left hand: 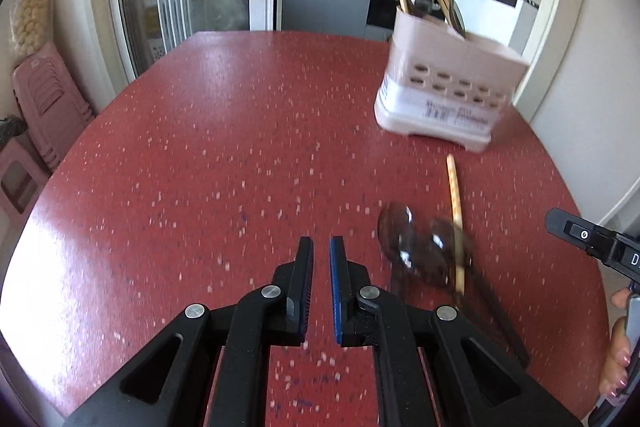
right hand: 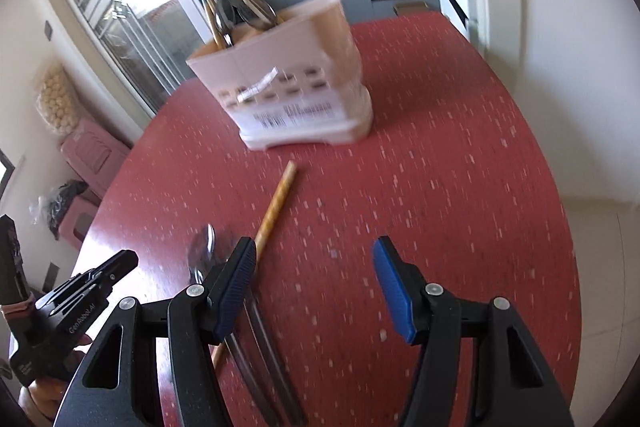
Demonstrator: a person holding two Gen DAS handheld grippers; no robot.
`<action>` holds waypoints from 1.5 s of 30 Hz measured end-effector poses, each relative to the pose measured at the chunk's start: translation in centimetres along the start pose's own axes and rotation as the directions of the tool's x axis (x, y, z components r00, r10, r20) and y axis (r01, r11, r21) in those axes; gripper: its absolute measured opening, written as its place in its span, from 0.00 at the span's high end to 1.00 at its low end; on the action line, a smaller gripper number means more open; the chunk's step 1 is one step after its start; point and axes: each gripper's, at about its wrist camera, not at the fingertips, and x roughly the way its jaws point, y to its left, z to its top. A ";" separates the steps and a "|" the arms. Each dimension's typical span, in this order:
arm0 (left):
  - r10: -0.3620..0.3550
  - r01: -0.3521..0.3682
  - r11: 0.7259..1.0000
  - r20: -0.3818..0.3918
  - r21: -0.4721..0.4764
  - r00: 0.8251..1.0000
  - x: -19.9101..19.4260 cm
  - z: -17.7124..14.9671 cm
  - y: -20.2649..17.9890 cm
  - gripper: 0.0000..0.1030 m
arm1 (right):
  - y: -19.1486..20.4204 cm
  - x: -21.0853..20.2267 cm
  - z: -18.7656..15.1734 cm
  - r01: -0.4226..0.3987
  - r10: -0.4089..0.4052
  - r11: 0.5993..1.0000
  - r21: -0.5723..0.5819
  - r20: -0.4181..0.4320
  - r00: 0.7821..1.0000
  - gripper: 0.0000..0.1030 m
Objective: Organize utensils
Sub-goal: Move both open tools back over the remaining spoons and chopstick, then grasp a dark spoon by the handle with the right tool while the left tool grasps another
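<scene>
Two metal spoons (left hand: 416,247) and one wooden chopstick (left hand: 455,211) lie on the red table (left hand: 200,167) in front of the pink utensil holder (left hand: 448,83), which already contains utensils. The left gripper (left hand: 321,267) is nearly closed and empty; the right gripper (right hand: 316,279) is spread wide and empty beside the spoons. Because the chopstick overlaps a spoon, a careless pinch may drag both.

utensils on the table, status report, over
Left gripper nearly shut, empty; right gripper open, empty. Two spoons and one chopstick loose on the red table. Holder upright, path clear.
</scene>
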 end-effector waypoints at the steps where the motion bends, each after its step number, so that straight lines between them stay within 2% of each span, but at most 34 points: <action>1: -0.002 0.002 1.000 -0.002 0.002 1.000 -0.1 -0.3 0.0 0.64 | -0.1 -0.1 -0.3 0.003 -0.003 1.000 0.003 -0.004 1.000 0.37; 5: -0.013 0.013 1.000 -0.012 0.005 1.000 -0.4 -1.5 0.0 0.64 | -0.4 -0.1 -2.0 0.023 -0.023 1.000 0.019 -0.023 0.999 0.36; 8: -0.015 0.015 1.000 -0.022 0.001 1.000 -0.6 -2.2 0.2 0.64 | -0.6 -0.4 -3.0 0.036 -0.035 0.999 0.028 -0.027 0.999 0.32; 15: -0.015 0.015 1.000 -0.038 -0.018 0.999 -0.7 -3.0 0.6 0.63 | -1.1 -0.9 -4.0 0.047 -0.046 0.998 0.042 -0.035 0.998 0.28; 16: -0.014 0.013 1.000 -0.039 -0.019 0.999 -0.8 -3.1 0.6 0.59 | -1.2 -1.0 -4.1 0.047 -0.046 0.998 0.045 -0.035 0.998 0.27; 17: -0.012 0.011 1.000 -0.043 -0.023 0.999 -0.8 -3.2 0.7 0.18 | -1.2 -1.0 -4.2 0.047 -0.045 0.998 0.048 -0.034 0.998 0.26; 18: 0.000 -0.002 0.999 -0.049 -0.033 0.999 -0.8 -3.2 0.9 0.00 | -1.2 -1.1 -4.2 0.045 -0.044 0.998 0.048 -0.034 0.998 0.25; 20: 0.024 -0.025 0.998 -0.014 -0.054 1.000 -1.4 -3.2 1.2 0.00 | -1.1 -1.2 -4.3 0.046 -0.045 0.998 0.046 -0.031 0.999 0.24; 24: 0.030 -0.030 0.998 -0.014 -0.058 0.999 -1.6 -3.1 1.6 0.00 | -1.0 -1.3 -4.2 0.057 -0.056 0.998 0.040 -0.026 0.998 0.23; 28: 0.028 -0.030 0.997 -0.029 -0.067 0.999 -1.4 -3.2 2.2 0.00 | -1.0 -1.5 -4.0 0.051 -0.050 0.998 0.038 -0.016 0.999 0.18; 31: 0.026 -0.028 0.998 -0.042 -0.063 0.999 -1.2 -3.4 2.2 0.00 | -0.8 -1.5 -3.9 0.044 -0.043 0.999 0.025 -0.014 0.999 0.00; 34: 0.026 -0.029 0.998 -0.052 -0.057 0.998 -1.0 -3.6 2.1 0.00 | -0.4 -1.6 -3.8 0.045 -0.045 0.999 -0.003 -0.013 0.999 0.00; 39: 0.028 -0.031 0.999 -0.060 -0.034 0.998 -0.8 -3.6 1.5 0.00 | 0.7 -0.6 -3.7 0.089 -0.096 0.992 -0.088 -0.085 0.992 0.00; 45: 0.026 -0.023 0.999 -0.080 0.037 0.996 0.2 -3.2 0.1 0.00 | 1.4 0.9 -3.9 0.079 -0.102 0.985 -0.153 -0.149 0.984 0.00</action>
